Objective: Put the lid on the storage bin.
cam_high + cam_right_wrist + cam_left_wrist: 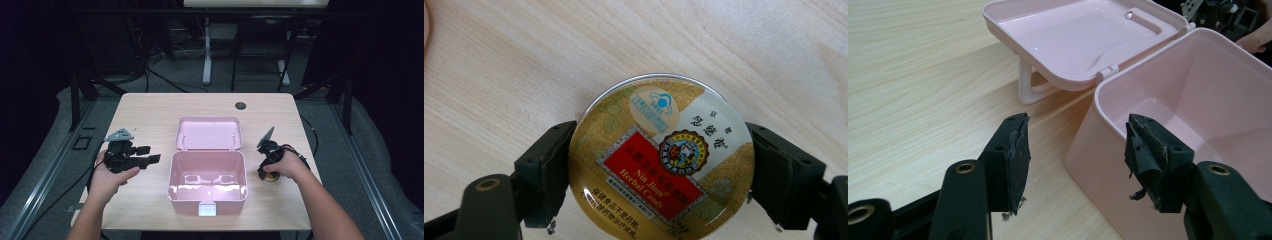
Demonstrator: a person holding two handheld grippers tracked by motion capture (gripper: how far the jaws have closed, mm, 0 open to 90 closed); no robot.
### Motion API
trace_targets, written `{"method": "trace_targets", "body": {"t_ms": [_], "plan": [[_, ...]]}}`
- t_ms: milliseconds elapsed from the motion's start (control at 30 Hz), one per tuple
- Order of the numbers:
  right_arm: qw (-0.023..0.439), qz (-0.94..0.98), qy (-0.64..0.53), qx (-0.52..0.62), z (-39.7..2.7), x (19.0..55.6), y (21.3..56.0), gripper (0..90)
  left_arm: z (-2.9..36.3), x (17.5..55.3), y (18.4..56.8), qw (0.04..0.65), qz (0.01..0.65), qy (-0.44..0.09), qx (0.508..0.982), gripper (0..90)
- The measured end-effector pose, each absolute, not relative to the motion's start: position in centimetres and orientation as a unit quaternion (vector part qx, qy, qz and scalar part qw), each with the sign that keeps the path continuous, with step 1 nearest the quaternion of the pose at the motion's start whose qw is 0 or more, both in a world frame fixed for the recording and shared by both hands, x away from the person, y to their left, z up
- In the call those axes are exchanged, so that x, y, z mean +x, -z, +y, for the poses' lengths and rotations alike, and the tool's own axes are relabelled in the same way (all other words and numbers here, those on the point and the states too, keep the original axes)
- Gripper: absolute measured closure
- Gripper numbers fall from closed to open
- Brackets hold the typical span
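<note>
Tin (270, 175) sits at the right of the high view on the worktop (150, 105), under the right hand-held gripper (267, 167), just beside the pink box (207, 200); the box's lid (210, 132) lies flung back, so the cavity is ready to take it. The left hand-held gripper (150, 155) waits at centre left, pointing at the box.

In the left gripper view, its jaws gape with nothing between, aimed at the box's wall (1088, 155), probably to steady it.

In the right gripper view, the pads (551, 170) clasp the round tin (661, 160) across its width, flat on the wood.
</note>
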State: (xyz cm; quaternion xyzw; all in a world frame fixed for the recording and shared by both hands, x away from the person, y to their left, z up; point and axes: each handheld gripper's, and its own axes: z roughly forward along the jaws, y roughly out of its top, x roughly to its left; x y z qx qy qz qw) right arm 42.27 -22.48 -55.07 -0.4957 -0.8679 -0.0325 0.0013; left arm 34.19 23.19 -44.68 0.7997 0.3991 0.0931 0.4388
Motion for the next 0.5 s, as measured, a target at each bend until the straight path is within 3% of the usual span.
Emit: {"method": "trace_targets", "body": {"t_ms": [500], "plan": [[0.002,-0.871,0.033,-0.49,-22.62,42.11,54.66,19.5,23.19,34.21,44.7,0.439,0.4,-0.093,0.8,43.0]]}}
